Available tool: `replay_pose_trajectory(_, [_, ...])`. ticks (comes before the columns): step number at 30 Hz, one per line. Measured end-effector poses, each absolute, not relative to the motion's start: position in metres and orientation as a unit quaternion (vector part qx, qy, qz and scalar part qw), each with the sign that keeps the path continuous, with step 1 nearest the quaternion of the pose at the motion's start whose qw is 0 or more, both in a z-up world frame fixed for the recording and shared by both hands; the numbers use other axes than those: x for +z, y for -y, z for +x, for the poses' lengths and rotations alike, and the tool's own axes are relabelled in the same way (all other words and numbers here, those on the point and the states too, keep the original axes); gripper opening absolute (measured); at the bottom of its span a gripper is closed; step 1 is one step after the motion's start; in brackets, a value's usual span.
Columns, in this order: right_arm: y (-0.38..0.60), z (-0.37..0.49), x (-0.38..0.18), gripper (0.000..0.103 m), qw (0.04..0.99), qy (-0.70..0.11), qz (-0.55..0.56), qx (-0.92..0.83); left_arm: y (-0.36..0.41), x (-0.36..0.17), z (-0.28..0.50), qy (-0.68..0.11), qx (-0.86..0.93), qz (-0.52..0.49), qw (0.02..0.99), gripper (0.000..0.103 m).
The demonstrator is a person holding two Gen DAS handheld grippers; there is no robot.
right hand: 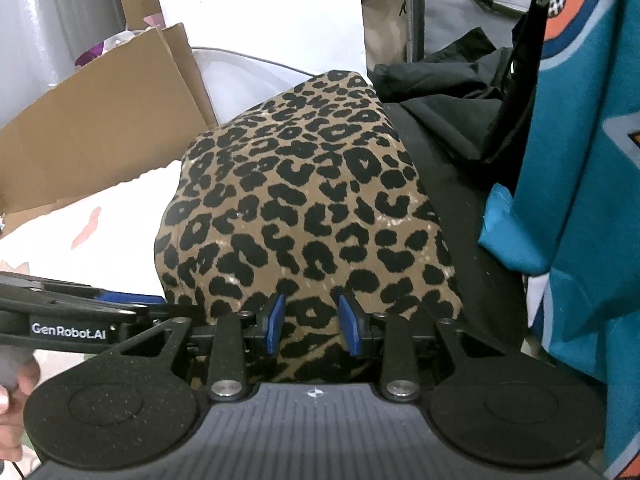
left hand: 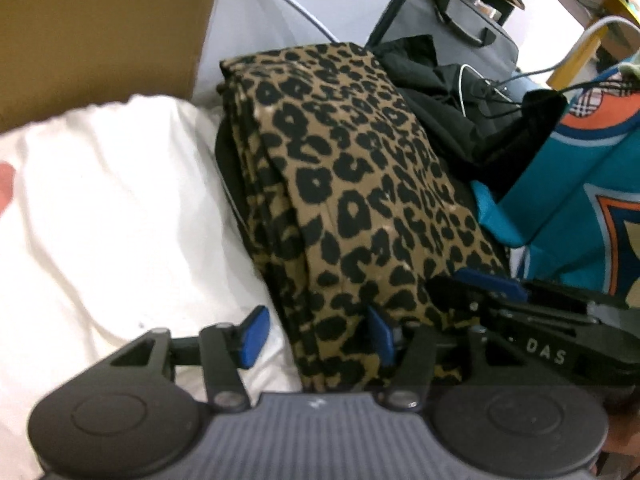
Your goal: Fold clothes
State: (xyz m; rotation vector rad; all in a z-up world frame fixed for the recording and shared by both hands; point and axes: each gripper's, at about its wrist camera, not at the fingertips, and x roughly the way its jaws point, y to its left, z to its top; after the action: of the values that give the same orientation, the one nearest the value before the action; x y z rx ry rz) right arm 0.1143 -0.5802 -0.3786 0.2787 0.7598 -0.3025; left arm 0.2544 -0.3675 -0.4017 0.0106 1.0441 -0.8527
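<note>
The folded leopard-print garment (left hand: 352, 184) lies on black fabric (right hand: 452, 184), right of white bedding (left hand: 120, 216). My left claw (left hand: 316, 334) gapes wide astride its near edge; my right claw (right hand: 312, 322), half-open, holds nothing.

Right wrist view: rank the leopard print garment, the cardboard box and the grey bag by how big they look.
1. Leopard print garment, though it lies nearest the camera.
2. Cardboard box.
3. Grey bag, farthest back and partly hidden, so its true size is unsure.
</note>
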Motion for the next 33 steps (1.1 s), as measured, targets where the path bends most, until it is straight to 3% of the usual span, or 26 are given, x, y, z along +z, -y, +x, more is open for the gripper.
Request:
replay_pose_trajectory(3, [0.584, 0.112, -0.379, 0.036, 0.907, -0.37, 0.14, -0.147, 0.365, -0.406, 0.252, -0.494, -0.393, -0.008, 0.775, 0.059])
replay_pose_trajectory(6, [0.585, 0.112, -0.379, 0.035, 0.906, -0.371, 0.139, -0.148, 0.364, -0.41, 0.243, -0.502, -0.398, 0.001, 0.768, 0.052])
replay_pose_trajectory(14, [0.582, 0.109, -0.378, 0.035, 0.906, -0.37, 0.136, -0.154, 0.35, -0.411, 0.226, -0.522, -0.389, -0.002, 0.759, 0.009])
replay_pose_trajectory(24, [0.583, 0.094, -0.358, 0.036, 0.914, -0.351, 0.131, -0.156, 0.331, -0.392, 0.229, -0.549, -0.365, 0.005, 0.752, 0.008])
replay_pose_trajectory(33, [0.602, 0.096, -0.363, 0.036, 0.91, -0.358, 0.121, -0.174, 0.354, -0.359, 0.247, -0.502, -0.383, 0.018, 0.775, 0.015])
